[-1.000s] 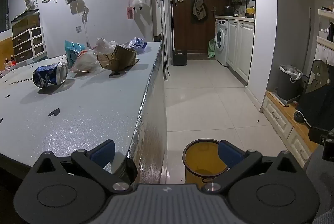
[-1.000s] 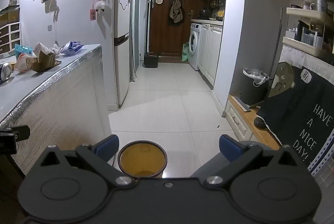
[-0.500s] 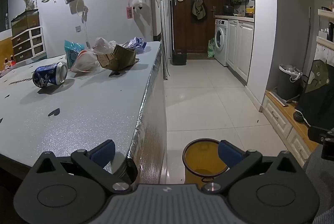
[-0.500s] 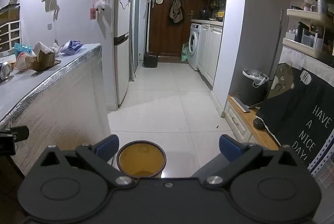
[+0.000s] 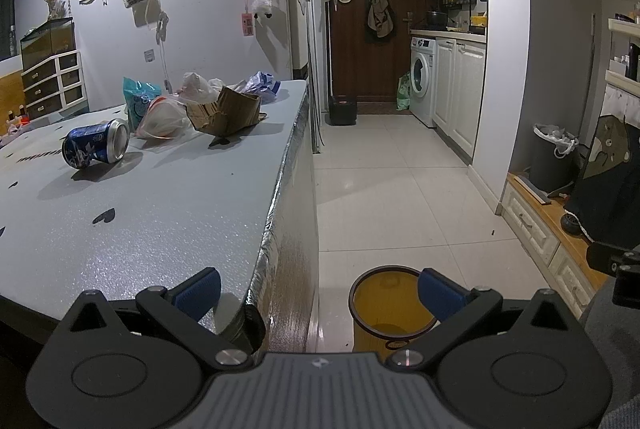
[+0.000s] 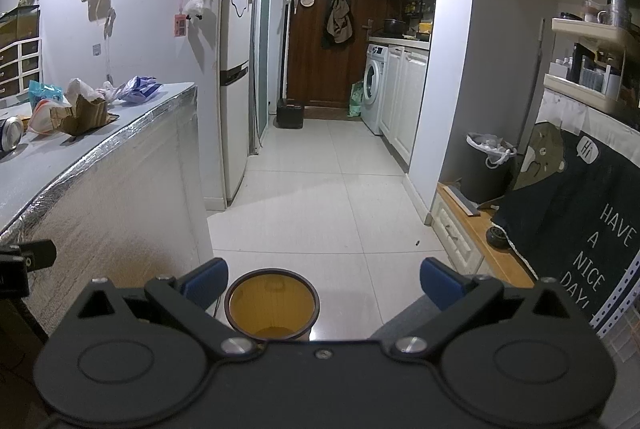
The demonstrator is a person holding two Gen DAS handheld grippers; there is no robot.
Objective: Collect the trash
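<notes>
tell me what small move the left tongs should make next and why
Probably ease the left tongs forward over the counter toward the blue can. Both tongs are open and hold nothing, the can lies on its side as the nearest piece of trash, apart from the bags and cardboard behind it, and the yellow bin waits on the floor beside the counter.

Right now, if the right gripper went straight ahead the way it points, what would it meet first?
Probably nothing nearby: the right gripper points down the open corridor, passing above the yellow bin. The floor looks free; depth is unclear.
</notes>
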